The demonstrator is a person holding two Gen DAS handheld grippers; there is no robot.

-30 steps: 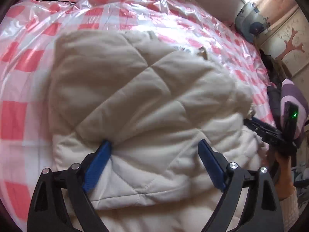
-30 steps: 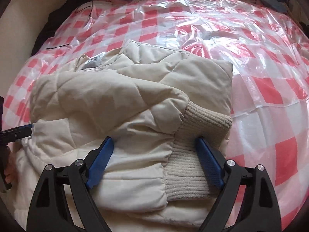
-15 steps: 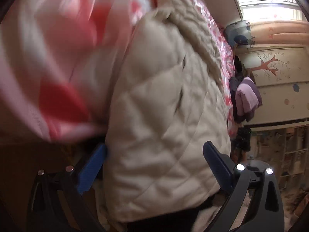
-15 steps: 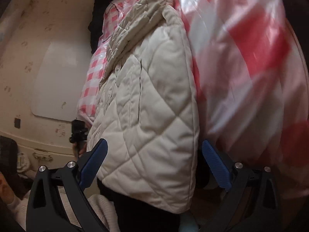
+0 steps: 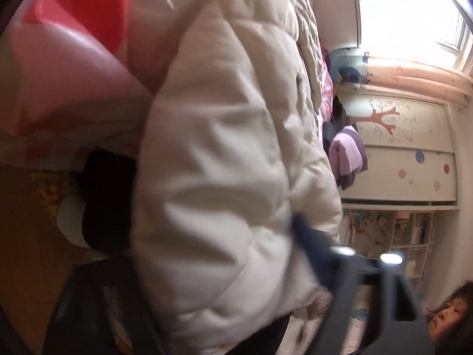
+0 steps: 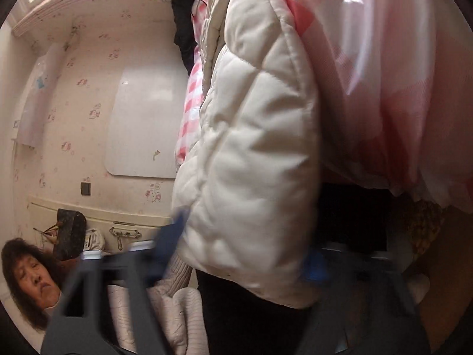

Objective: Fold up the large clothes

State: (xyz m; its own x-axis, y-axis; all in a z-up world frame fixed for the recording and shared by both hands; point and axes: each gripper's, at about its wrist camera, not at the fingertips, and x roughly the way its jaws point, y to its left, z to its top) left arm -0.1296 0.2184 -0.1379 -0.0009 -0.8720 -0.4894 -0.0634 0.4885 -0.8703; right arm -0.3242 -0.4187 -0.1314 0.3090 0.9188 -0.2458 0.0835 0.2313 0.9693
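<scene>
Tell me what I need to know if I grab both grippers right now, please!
Left gripper: its jaws have just been closing and now pinch one side of the cream jacket.
Right gripper: also just been closing, pinching the other side.
Jacket: a puffy bundle at the edge of the checked bed cover.
Done: it looks folded already.
Left: probably carry it off and set it down neatly. Keep both grips tight.

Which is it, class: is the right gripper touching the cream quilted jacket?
Touching. In the right wrist view the right gripper, jaws just closing, has both blue pads pressed against the cream quilted jacket.
</scene>
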